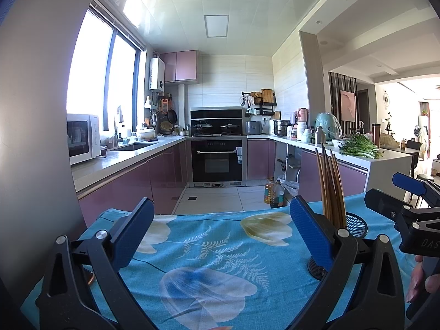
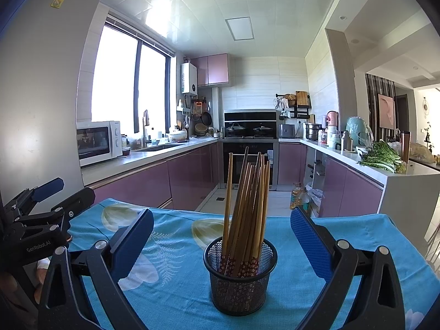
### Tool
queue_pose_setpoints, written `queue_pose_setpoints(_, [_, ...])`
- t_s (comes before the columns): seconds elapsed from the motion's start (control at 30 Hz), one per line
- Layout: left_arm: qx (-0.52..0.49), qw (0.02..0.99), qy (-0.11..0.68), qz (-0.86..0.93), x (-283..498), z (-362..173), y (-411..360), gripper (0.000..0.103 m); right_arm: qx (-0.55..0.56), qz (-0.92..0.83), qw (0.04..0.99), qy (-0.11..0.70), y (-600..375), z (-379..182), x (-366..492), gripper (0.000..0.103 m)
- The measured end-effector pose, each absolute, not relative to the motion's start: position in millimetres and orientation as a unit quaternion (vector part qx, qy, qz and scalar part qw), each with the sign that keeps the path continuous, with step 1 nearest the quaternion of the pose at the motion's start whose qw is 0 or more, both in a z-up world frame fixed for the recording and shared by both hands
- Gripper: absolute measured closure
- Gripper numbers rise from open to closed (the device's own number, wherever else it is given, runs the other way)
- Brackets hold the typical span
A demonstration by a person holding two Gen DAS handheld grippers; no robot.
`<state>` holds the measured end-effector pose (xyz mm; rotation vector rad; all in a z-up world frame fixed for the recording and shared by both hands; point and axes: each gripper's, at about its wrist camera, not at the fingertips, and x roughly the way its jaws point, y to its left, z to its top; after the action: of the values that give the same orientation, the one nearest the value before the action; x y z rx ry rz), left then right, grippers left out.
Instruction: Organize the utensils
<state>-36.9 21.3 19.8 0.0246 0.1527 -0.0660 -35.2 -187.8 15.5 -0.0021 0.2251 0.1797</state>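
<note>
The chopsticks (image 2: 244, 209) stand upright in a black mesh cup (image 2: 240, 280) on the blue floral cloth (image 2: 176, 247), between the spread fingers of the right gripper (image 2: 222, 244). The left gripper (image 1: 218, 233) is also released and empty, to the left. The sticks look light, stiff and smooth, so they may slip; a hold near the upper ends seems best.

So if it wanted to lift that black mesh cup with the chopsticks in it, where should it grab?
Probably around the round wall of the black wire-mesh cup, low down, coming in level from the front with the open right gripper. The brown wooden chopsticks fan out above the rim, so a grip from above would likely knock them.
</note>
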Motion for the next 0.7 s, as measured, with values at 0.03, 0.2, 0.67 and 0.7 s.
queue_pose_setpoints(0.03, [0.012, 0.996, 0.077, -0.033, -36.7, 19.8, 21.4, 0.006, -0.002, 0.089, 0.99, 0.112, -187.5, 15.6, -34.9, 0.007])
queue_pose_setpoints(0.2, [0.013, 0.996, 0.076, -0.033, -37.1, 19.8, 21.0, 0.006, -0.001, 0.089, 0.99, 0.112, -187.6, 15.6, -34.7, 0.007])
queue_pose_setpoints(0.67, [0.014, 0.997, 0.075, -0.033, -35.2, 20.3, 22.2, 0.006, 0.001, 0.087, 0.99, 0.11, -185.7, 15.8, -35.4, 0.007])
queue_pose_setpoints(0.7, [0.014, 0.997, 0.076, -0.033, -35.7, 20.3, 21.6, 0.006, 0.0, 0.087, 0.99, 0.111, -185.4, 15.8, -35.0, 0.007])
